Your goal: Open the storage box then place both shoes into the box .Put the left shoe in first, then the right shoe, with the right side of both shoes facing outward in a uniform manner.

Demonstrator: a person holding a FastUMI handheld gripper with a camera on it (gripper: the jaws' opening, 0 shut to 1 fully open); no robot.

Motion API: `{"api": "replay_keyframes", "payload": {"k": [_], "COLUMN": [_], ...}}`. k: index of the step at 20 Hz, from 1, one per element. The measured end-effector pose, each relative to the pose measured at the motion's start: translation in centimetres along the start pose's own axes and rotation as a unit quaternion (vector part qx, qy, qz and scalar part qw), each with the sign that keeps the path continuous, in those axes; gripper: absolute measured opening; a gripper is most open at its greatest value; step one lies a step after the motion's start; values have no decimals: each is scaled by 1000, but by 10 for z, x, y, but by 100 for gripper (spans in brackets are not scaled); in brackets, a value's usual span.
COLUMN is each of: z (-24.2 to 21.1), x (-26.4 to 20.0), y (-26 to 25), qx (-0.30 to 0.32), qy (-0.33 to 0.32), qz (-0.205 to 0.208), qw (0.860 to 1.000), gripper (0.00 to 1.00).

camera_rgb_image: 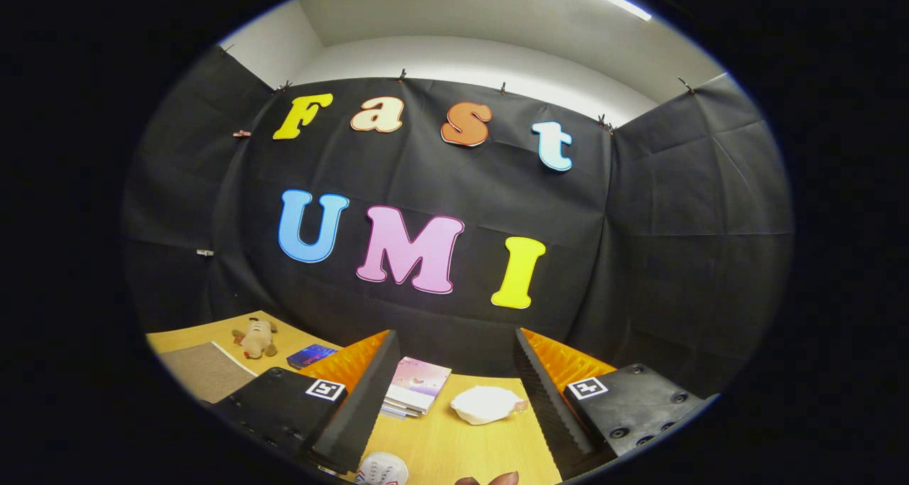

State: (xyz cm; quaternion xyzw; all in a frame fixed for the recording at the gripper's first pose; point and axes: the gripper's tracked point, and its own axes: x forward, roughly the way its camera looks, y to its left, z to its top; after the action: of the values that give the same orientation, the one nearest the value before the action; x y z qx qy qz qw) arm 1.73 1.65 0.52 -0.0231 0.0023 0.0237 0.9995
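Tool (454,400): held spread wide, nothing gripped.
Shoe (382,469): a toe is seen on the bench (461,449), low between the fingers.
Progress: judged early; nothing is yet packed, as far as shown.

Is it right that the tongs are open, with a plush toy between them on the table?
Not quite. In the gripper view the tongs are open, but between them on the table lie booklets and a white pouch. The plush toy lies off to their left.
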Motion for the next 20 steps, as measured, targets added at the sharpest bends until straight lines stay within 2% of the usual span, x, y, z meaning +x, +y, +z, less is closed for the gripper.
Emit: {"api": "replay_keyframes", "payload": {"k": [6, 8, 12, 14, 16, 18, 20], "z": [-1, -2, -12, -18, -30, -47, -72], "x": [-1, -1, -3, -6, -12, -17, -23], "y": [6, 25, 84, 114, 149, 183, 217], "qx": [-11, -11, 32, 62, 95, 136, 183], "qy": [3, 6, 38, 58, 86, 118, 163], "qz": [4, 38, 141, 190, 242, 287, 327], "qw": [1000, 999, 989, 978, 962, 941, 913], "gripper": [97, 97, 97, 97, 97, 97, 98]}}
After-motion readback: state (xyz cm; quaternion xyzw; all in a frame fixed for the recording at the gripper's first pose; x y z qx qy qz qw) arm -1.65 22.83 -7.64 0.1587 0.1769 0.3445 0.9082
